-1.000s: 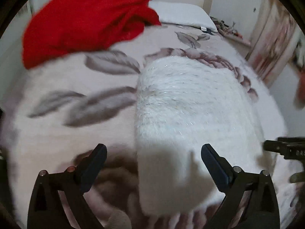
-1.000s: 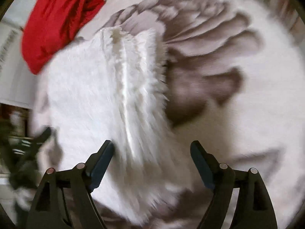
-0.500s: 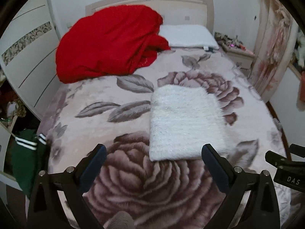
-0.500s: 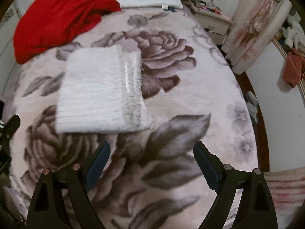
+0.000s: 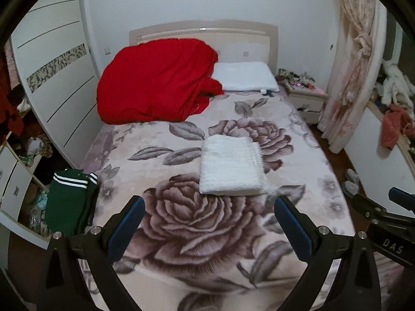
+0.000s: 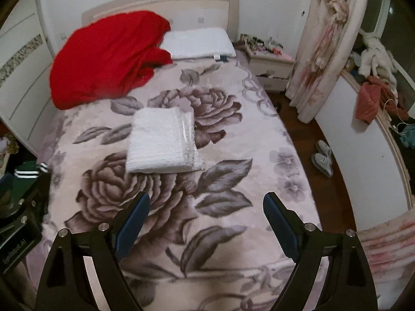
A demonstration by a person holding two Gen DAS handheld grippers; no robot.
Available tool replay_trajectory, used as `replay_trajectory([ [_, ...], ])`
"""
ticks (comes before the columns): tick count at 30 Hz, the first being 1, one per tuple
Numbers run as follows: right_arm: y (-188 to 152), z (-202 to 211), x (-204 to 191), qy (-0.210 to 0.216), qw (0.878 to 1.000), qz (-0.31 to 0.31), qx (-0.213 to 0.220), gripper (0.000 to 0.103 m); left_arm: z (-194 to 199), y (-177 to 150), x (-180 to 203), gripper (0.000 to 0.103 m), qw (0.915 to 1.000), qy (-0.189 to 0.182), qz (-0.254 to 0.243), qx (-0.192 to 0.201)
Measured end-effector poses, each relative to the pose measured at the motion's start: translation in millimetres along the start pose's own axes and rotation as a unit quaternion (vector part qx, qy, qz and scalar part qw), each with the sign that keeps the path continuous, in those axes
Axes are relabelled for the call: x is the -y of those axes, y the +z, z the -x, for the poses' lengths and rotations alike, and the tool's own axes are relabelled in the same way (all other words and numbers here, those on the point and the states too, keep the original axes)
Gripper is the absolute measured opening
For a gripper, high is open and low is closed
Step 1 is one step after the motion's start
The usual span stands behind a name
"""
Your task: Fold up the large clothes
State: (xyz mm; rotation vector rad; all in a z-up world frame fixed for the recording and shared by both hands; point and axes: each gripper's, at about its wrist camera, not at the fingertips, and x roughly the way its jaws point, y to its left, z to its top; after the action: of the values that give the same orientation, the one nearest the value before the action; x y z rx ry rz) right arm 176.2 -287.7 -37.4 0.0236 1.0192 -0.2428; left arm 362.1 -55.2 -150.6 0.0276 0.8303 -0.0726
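From the left wrist camera, a bed with a rose-patterned blanket (image 5: 181,228) fills the middle of the room, its pale headboard (image 5: 205,32) at the far wall. A white wardrobe (image 5: 54,77) stands at the left, a nightstand (image 5: 307,98) and a floral curtain (image 5: 352,77) at the right. On the far left part of the bed lies a heaped red cover (image 5: 158,83), with a white pillow (image 5: 246,76) just beside it. A green garment with white stripes (image 5: 70,202) hangs at the bed's near left edge. The white fuzzy garment (image 5: 232,167) lies folded into a neat rectangle mid-bed, flat on the blanket. The left gripper (image 5: 208,220) hovers near the camera with its jaws spread wide and nothing between them; the right gripper (image 5: 384,215) shows at the right edge.

Across the right wrist view, the same blanket (image 6: 233,194) covers the bed, and slippers (image 6: 321,158) sit on the dark floor at the right. The white fuzzy garment (image 6: 162,141) shows stacked layers along its right edge. The right gripper (image 6: 206,215) is wide apart and empty, well short of the garment.
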Motion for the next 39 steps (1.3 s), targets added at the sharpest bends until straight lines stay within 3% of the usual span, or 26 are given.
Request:
replay_trajectory([
  [9,-34.4,151.8,25.0,0.001,0.998,0.000,0.061,0.090,100.6,-9.5,2.7,0.102,0.9991,0.000,0.023,0.036],
  [18,-60.7,242.0,34.5,0.003,0.995,0.006,0.104,0.090,154.4,-23.1,6.5,0.102,0.9981,0.004,0.017,0.059],
  [26,-71.4,278.0,37.4,0.005,0.993,0.014,0.120,0.090,173.5,-30.1,4.9,0.102,0.9972,0.012,0.020,0.071],
  [39,-66.5,288.0,36.9,0.028,0.992,0.020,0.122,0.093,184.6,-36.9,0.8,0.102,0.9951,0.027,0.025,0.092],
])
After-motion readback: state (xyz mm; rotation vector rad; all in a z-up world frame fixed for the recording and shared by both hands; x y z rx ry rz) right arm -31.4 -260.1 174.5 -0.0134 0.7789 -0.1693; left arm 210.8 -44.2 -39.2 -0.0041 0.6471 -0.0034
